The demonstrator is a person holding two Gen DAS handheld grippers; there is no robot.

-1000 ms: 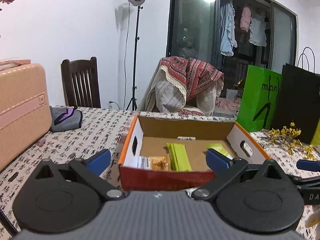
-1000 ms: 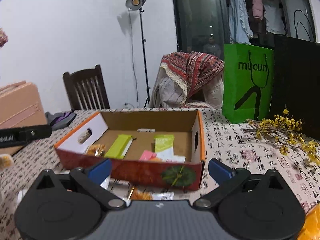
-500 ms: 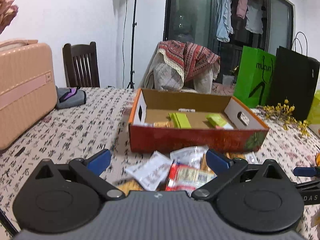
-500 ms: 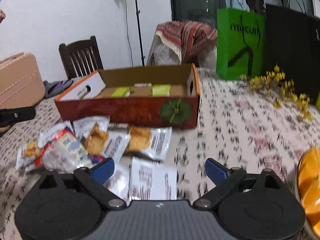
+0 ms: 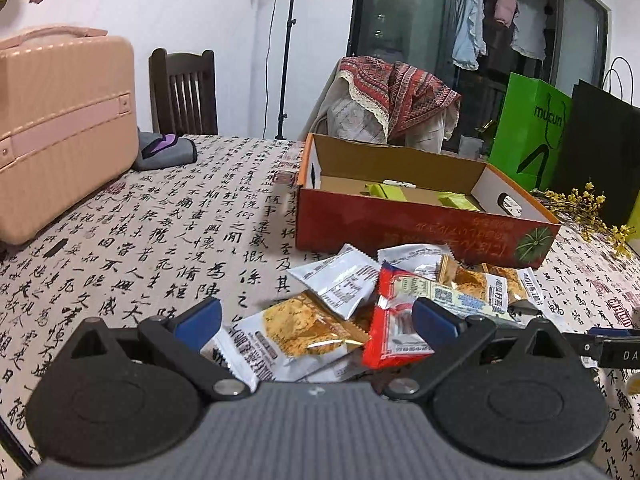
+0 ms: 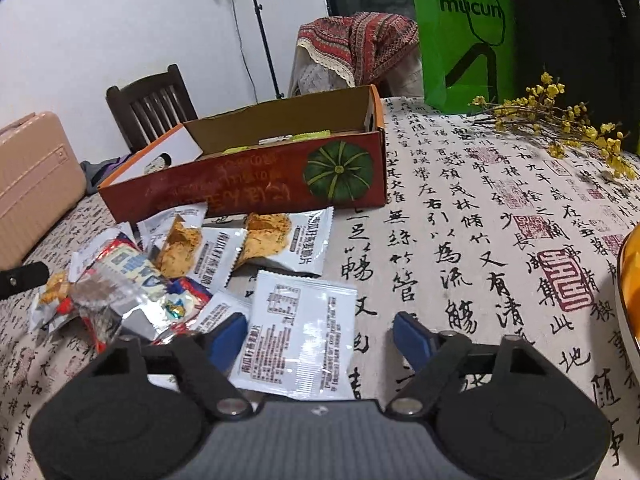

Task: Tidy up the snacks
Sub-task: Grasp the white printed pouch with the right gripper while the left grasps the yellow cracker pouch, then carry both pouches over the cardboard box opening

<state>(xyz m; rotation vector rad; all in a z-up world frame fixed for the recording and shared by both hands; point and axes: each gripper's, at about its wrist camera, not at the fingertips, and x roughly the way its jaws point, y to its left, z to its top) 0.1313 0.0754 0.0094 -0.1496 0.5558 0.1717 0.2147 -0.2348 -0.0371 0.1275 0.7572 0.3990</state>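
Observation:
An open red cardboard box (image 5: 404, 224) with a pumpkin picture (image 6: 338, 170) stands on the table, holding green packets (image 5: 386, 191). Several loose snack packets lie in front of it. My left gripper (image 5: 316, 322) is open and empty, low over a white packet showing a golden biscuit (image 5: 296, 330) and a red packet (image 5: 394, 338). My right gripper (image 6: 320, 334) is open and empty, low over a white packet lying printed side up (image 6: 300, 332). More biscuit packets (image 6: 276, 242) and a red and blue packet (image 6: 128, 268) lie to its left.
A pink suitcase (image 5: 60, 124) stands at the table's left. A grey pouch (image 5: 164, 152) lies behind it. A green paper bag (image 6: 464, 32), a black bag (image 5: 600, 152) and yellow flower sprigs (image 6: 560, 124) are at the right. An orange object (image 6: 630, 280) is at the right edge.
Both grippers have dropped from box height and pulled back to just above the loose packets in front of the box. Both stay open and empty.

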